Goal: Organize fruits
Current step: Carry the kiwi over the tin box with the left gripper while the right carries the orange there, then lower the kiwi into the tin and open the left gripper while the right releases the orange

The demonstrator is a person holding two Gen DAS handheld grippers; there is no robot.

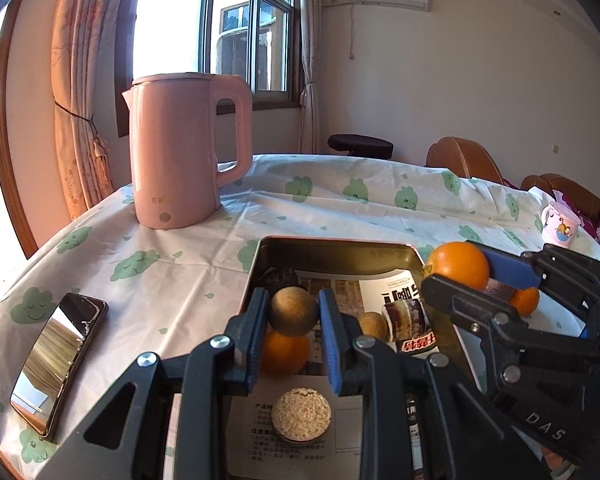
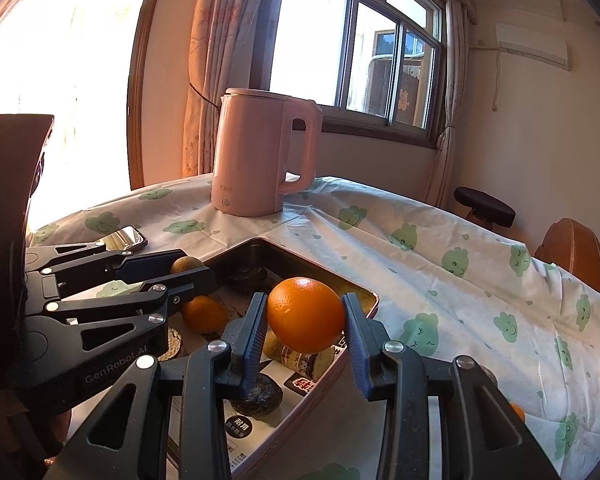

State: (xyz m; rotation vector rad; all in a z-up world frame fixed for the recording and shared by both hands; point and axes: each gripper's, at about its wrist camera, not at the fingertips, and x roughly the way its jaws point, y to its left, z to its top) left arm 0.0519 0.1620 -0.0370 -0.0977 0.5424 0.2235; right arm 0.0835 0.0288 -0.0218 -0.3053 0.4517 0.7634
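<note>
My left gripper [image 1: 294, 308] is shut on a round brown fruit [image 1: 293, 311], held over an open metal tray [image 1: 340, 241]. Under it in the tray lie a small orange [image 1: 284, 356], another brown fruit [image 1: 374, 324], a round cracker [image 1: 301, 416] and a snack packet [image 1: 408, 320]. My right gripper [image 2: 306, 320] is shut on a large orange [image 2: 306, 314] above the tray's [image 2: 374, 300] right edge. The left wrist view shows that gripper [image 1: 460, 276] and its orange [image 1: 456, 260] at the right. In the right wrist view the left gripper [image 2: 190, 267] comes in from the left with the brown fruit [image 2: 184, 265].
A pink kettle [image 1: 180, 160] stands behind the tray on the cloud-print tablecloth [image 1: 380, 208]. A phone [image 1: 60, 360] lies at the left. A small orange [image 1: 524, 300] sits on the cloth right of the tray, and a patterned cup [image 1: 560, 226] stands further right. Chairs ring the far side.
</note>
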